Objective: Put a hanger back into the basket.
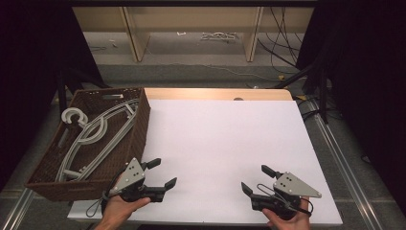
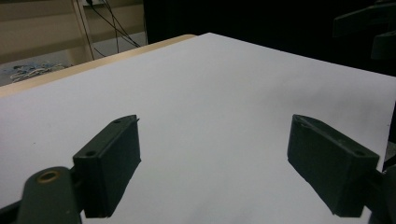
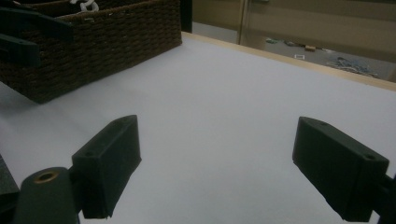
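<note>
A dark brown woven wicker basket [image 1: 136,136] sits at the left edge of the white-covered table [image 1: 225,143], holding several pale grey plastic clothes hangers [image 1: 95,139] that lie overlapped, so their exact number is hard to make out; one white hook [image 1: 72,116] curls up near the basket's far left corner. The left gripper [image 1: 162,173] rests just beside the basket's near right corner, held in a hand [image 1: 117,208] that is cut off by the bottom of the high view, its jaws spread wide with nothing between them. In the left gripper view the two black jaws stand far apart over bare white surface. The right gripper [image 1: 256,178] lies well apart from the basket, near the table's front right, its jaws likewise parted and empty; its hand [image 1: 289,218] is also cropped at the frame edge. The right gripper view shows the basket's woven wall [image 3: 107,44] at upper left, with the hangers mostly hidden behind its rim.
</note>
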Demonstrator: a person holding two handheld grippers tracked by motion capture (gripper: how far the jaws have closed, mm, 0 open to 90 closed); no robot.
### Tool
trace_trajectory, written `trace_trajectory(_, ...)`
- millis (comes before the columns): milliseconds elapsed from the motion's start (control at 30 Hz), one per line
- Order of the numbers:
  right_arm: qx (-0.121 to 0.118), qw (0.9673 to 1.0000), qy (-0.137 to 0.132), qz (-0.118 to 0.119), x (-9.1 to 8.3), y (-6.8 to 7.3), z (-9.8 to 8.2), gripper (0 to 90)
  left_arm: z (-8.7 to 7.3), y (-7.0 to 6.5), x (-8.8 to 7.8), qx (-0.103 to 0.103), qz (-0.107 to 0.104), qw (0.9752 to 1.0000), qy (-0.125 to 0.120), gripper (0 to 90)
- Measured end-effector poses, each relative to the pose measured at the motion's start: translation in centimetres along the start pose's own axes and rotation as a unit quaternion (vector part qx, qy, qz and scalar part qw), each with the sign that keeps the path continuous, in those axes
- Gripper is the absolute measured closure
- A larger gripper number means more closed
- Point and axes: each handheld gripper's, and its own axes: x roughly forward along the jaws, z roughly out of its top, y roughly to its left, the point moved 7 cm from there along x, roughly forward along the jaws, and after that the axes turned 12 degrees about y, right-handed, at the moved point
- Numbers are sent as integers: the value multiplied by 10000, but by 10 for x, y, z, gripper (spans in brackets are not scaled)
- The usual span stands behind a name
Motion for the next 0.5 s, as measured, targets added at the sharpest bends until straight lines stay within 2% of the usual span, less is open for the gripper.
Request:
trace_trajectory(33,2,10000,-10,8,0,0,0,163,-1,0,0,-33,10,10000,36,171)
trace_trajectory(100,-5,10000,52,29,0,1,-1,163,0,1,0,40,9,10000,43,171)
trace_trajectory(167,-35,10000,74,39,0,1,-1,163,0,1,0,-54,-34,10000,-16,171)
trace_trajectory(233,-14,10000,73,43,1,2,-1,163,0,2,-1,-28,21,10000,14,171)
trace_trajectory(300,-35,10000,64,29,1,1,-1,163,0,2,0,-35,-19,10000,-18,171)
trace_trajectory(333,-42,9999,137,16,0,1,-2,163,0,2,0,-38,14,10000,27,171)
trace_trajectory(400,-31,10000,69,23,1,1,-1,163,-1,1,0,-93,-13,9999,36,171)
trace_trajectory(433,-32,10000,71,43,1,2,-1,163,-1,2,0,-20,6,10000,52,171)
trace_trajectory(500,-36,10000,76,45,2,2,-1,163,-1,1,1,-87,2,10000,39,171)
